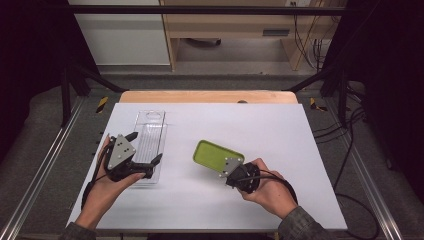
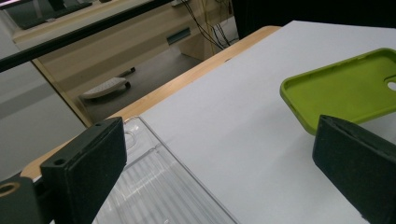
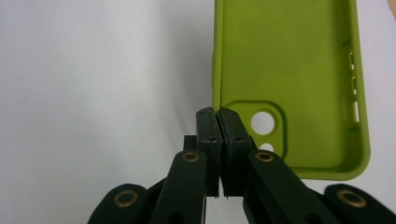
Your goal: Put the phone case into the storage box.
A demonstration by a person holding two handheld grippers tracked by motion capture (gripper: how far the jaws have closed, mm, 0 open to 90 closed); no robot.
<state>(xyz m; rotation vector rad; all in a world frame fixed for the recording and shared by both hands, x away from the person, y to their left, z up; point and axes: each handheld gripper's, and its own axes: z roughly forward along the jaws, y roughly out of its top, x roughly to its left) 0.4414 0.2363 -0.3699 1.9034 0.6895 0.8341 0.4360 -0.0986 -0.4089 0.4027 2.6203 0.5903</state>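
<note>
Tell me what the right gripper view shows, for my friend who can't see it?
The right gripper pinches the side wall of a green phone case with its black jaws closed. The case lies open side up on a white table.

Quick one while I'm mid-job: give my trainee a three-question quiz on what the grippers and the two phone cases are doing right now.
1. True or false: the right gripper is shut on the side wall of the green phone case.
2. Which gripper has its jaws wide apart with nothing between them? A) left gripper B) right gripper
3. What lies flat on the white table under the left gripper?

Key
1. True: the jaws pinch its wall near the camera cutout.
2. A.
3. The clear phone case.
</note>
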